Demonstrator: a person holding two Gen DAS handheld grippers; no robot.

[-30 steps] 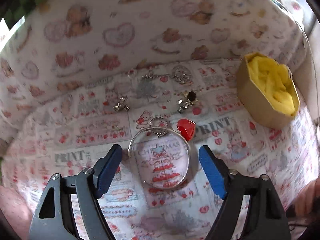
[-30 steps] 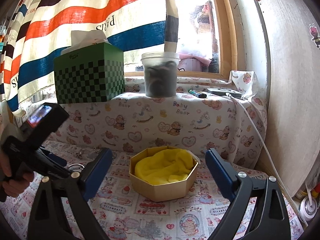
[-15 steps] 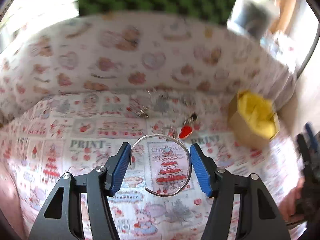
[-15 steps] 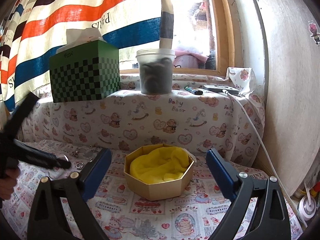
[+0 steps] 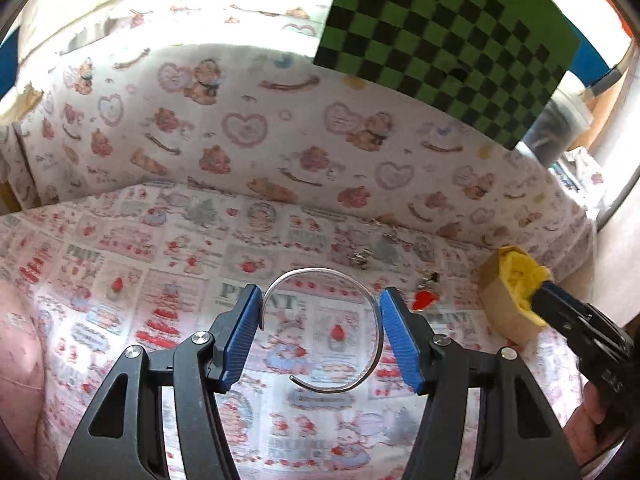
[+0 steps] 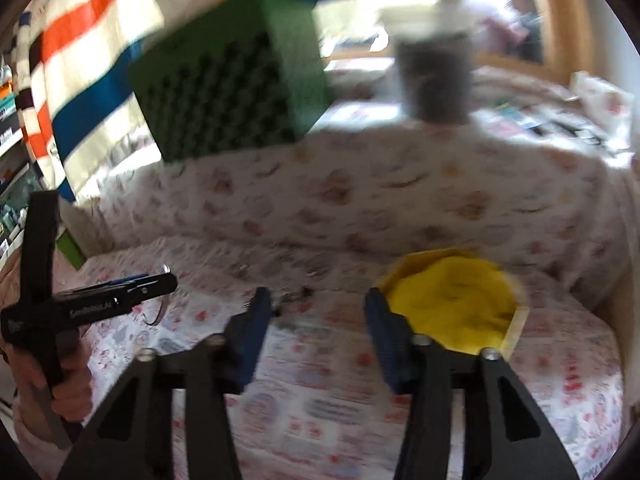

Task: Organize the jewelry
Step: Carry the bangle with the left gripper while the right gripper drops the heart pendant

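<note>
My left gripper (image 5: 320,320) is shut on a thin silver open bangle (image 5: 374,344) and holds it above the printed cloth (image 5: 120,264). The bangle spans the gap between the blue pads (image 5: 240,336). A red heart charm (image 5: 424,300) and small silver pieces (image 5: 360,258) lie on the cloth beyond it. The octagonal box with yellow lining (image 5: 508,300) stands at the right; it also shows in the right wrist view (image 6: 452,304). My right gripper (image 6: 316,320) is open and empty, low over the cloth, left of the box. The left gripper (image 6: 160,280) shows at its far left.
A cloth-covered ledge (image 5: 280,128) rises behind the work area. On it stand a green checkered tissue box (image 5: 448,40) and a lidded plastic jar (image 6: 432,76). A striped curtain (image 6: 80,60) hangs behind. The right wrist view is blurred.
My left gripper closed on the bangle and lifted it off the cloth, away from the heart charm. My right gripper swung left and down, and its jaws narrowed.
</note>
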